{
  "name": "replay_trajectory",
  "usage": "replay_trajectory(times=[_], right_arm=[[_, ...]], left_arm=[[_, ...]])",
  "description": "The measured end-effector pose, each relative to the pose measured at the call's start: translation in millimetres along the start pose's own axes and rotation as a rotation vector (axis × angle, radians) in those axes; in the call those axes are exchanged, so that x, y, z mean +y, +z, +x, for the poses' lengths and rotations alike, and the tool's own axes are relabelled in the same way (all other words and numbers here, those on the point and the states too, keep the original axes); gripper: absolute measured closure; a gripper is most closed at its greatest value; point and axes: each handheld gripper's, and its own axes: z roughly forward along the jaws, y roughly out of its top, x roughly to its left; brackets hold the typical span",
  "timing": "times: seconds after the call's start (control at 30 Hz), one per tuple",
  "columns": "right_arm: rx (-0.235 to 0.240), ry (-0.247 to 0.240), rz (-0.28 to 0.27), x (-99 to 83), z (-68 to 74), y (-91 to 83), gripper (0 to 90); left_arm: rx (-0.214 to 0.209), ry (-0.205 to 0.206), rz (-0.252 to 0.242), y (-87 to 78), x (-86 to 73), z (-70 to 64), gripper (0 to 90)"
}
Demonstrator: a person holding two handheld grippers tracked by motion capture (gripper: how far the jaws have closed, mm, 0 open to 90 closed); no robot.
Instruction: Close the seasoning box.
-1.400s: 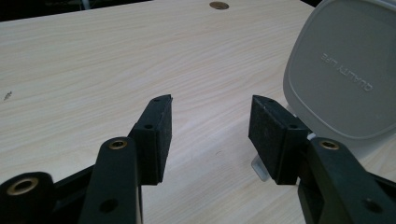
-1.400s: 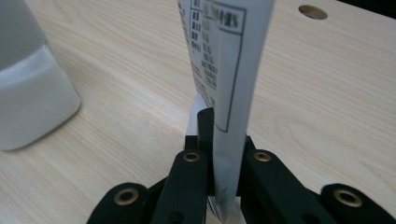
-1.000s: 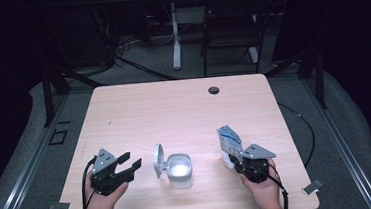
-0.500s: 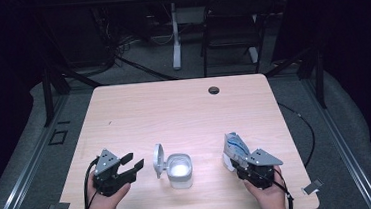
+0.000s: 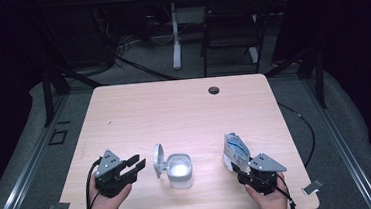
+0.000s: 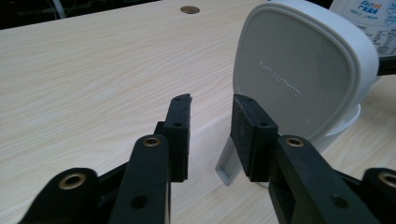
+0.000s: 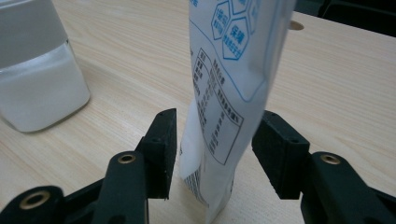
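A white plastic container (image 5: 179,171) stands near the table's front edge, its hinged lid (image 5: 158,161) flipped up on its left side. My left gripper (image 5: 137,164) is just left of the lid, open and empty. In the left gripper view the lid (image 6: 303,70) rises close ahead and its small tab (image 6: 226,165) sits just beyond my left gripper (image 6: 210,128). A white bag with blue print (image 5: 235,151) stands upright to the right. My right gripper (image 7: 215,140) straddles the bag (image 7: 229,84) with both jaws apart from it, and the container (image 7: 37,79) is off to the left.
The light wooden table (image 5: 184,109) has a round cable hole (image 5: 214,90) near its far edge. A dark chair (image 5: 230,25) and a white table leg (image 5: 175,35) stand behind the table. Tape marks lie on the grey floor (image 5: 55,137).
The right gripper and the bag have shifted a little to the right and nearer the front edge. The left gripper has barely moved.
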Motion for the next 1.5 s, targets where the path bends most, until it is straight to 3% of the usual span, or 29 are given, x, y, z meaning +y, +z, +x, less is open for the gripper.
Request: replay_trajectory(times=[0.6,1.17,1.5], right_arm=[[-0.017,0.01,-0.015,-1.7,8.5,-13.0,45.3],[-0.003,-0.015,-0.011,-3.3,13.7,-17.5,45.2],[0.004,0.005,-0.003,-6.4,13.5,-17.2,45.5]], left_arm=[[-0.019,0.017,0.021,-2.9,3.0,-4.3,89.8],[-0.045,0.046,0.034,-0.8,6.7,-15.2,90.0],[-0.049,0.051,0.035,-0.3,7.9,-17.5,90.0]])
